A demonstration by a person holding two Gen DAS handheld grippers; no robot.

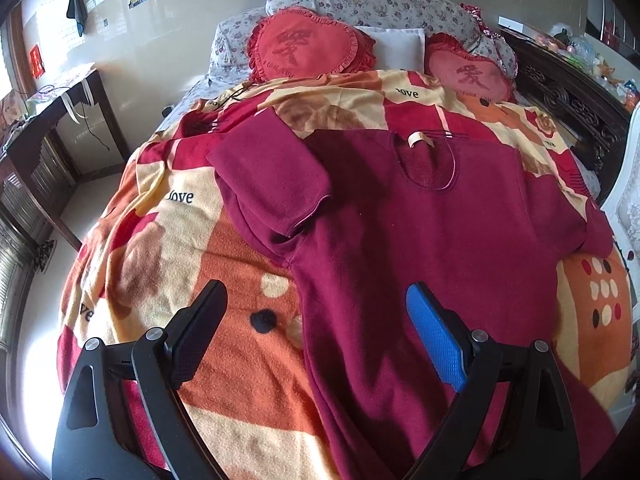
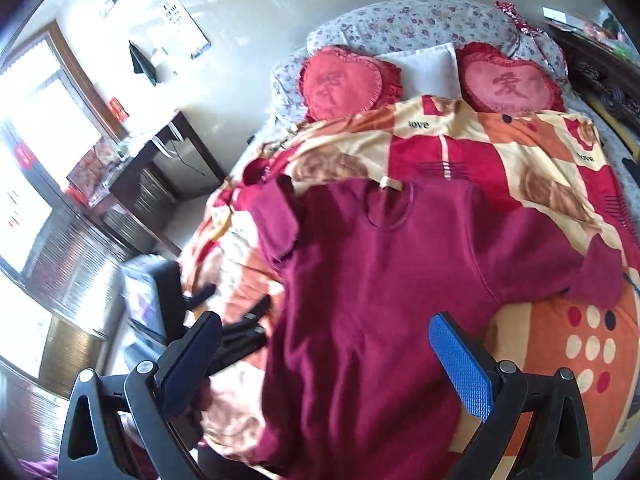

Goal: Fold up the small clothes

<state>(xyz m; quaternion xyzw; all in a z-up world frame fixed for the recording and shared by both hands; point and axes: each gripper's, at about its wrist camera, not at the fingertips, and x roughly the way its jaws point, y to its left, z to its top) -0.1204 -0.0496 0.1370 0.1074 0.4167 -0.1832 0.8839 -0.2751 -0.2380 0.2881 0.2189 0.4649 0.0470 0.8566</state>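
A maroon short-sleeved shirt (image 1: pixel 432 240) lies flat on the bed, collar towards the pillows; its left sleeve (image 1: pixel 264 176) is folded inward over the shoulder. It also shows in the right wrist view (image 2: pixel 380 280). My left gripper (image 1: pixel 316 304) is open and empty above the shirt's lower left edge. My right gripper (image 2: pixel 326 336) is open and empty above the shirt's lower body. The left gripper (image 2: pixel 240 320) appears blurred at the shirt's left edge in the right wrist view.
The shirt lies on a red, orange and cream blanket (image 1: pixel 168 248). Two red heart cushions (image 1: pixel 308 48) and floral pillows (image 1: pixel 380 0) sit at the head. A dark desk (image 1: pixel 52 120) stands left of the bed; a carved dark headboard (image 1: pixel 568 96) is on the right.
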